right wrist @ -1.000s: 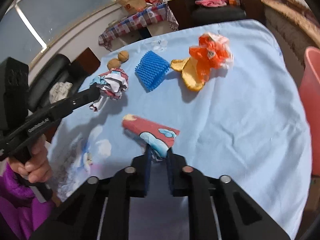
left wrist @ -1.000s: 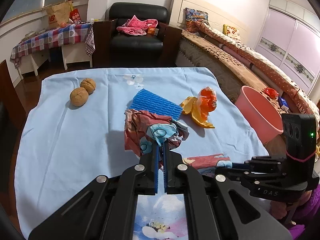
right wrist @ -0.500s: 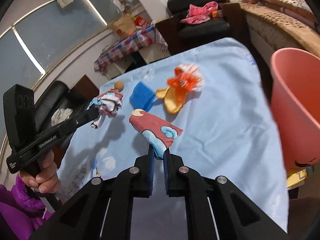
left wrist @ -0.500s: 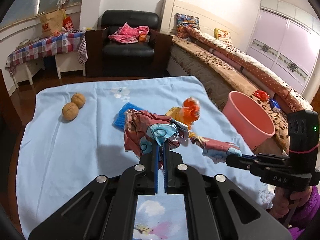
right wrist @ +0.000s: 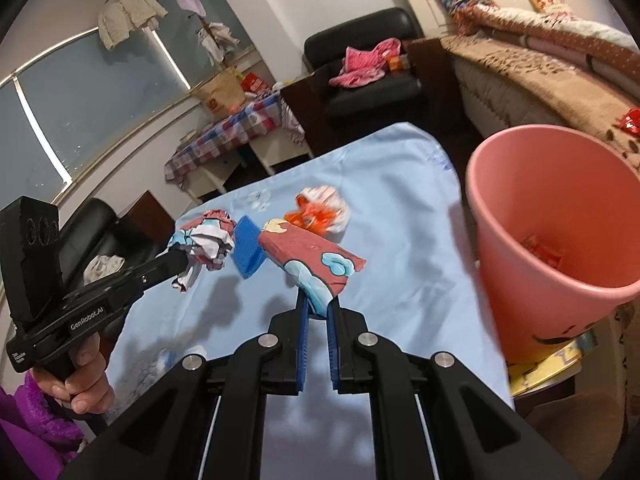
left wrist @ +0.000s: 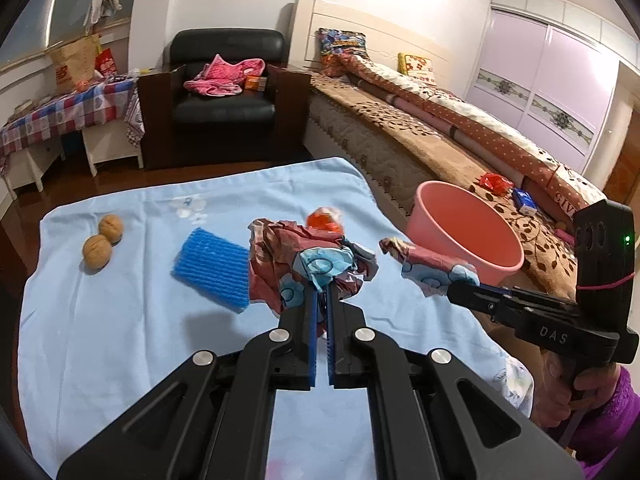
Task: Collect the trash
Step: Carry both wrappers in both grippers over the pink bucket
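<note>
My left gripper [left wrist: 320, 294] is shut on a crumpled red-and-blue wrapper [left wrist: 296, 260] held above the blue tablecloth [left wrist: 120, 320]; the same wrapper [right wrist: 208, 240] shows at the left gripper's tip in the right wrist view. My right gripper [right wrist: 316, 306] is shut on a flat red-and-blue wrapper [right wrist: 312, 258], also lifted off the cloth and seen as the flat wrapper [left wrist: 432, 266] in the left wrist view. A pink bin [right wrist: 560, 240] stands just right of the table, close to the right gripper, with red scraps inside. An orange-and-white wrapper [right wrist: 320, 212] lies on the cloth behind.
A blue ribbed sponge [left wrist: 212, 268] and two walnuts [left wrist: 102, 240] lie on the cloth. A bed [left wrist: 440, 132] runs along the right, a black armchair [left wrist: 224, 92] stands behind the table. A hand in a purple sleeve [right wrist: 80, 384] holds the left gripper.
Both grippers have risen off the cloth with their wrappers. The right one swung toward the pink bin, which now fills the right side of its view.
</note>
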Demonstrator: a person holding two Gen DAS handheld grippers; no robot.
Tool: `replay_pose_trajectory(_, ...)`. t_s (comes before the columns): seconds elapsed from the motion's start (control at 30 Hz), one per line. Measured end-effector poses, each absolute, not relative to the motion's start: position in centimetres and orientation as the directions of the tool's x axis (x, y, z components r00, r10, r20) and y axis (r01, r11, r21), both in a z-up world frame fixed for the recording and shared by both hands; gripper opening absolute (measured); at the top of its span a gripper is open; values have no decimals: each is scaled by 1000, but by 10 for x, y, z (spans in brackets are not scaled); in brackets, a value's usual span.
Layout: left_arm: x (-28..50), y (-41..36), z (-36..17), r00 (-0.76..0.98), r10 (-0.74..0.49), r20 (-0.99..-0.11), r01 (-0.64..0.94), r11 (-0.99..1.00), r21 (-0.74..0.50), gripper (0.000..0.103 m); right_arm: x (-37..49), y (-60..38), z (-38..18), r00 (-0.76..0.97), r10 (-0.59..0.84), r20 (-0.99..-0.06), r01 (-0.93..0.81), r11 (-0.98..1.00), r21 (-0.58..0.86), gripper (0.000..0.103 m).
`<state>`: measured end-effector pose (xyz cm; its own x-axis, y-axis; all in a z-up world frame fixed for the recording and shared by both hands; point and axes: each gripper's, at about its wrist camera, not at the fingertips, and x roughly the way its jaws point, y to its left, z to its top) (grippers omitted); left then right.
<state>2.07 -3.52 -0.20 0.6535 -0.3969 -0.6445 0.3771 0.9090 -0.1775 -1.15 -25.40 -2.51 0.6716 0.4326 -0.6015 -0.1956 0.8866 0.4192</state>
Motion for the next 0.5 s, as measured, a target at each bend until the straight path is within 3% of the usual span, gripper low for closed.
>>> replay_pose_trajectory(0.5, 24, -81, -1, 609, -459, -647, 457, 869, -187, 3, -25, -280, -17, 734, 355, -579, -122, 908, 401, 8)
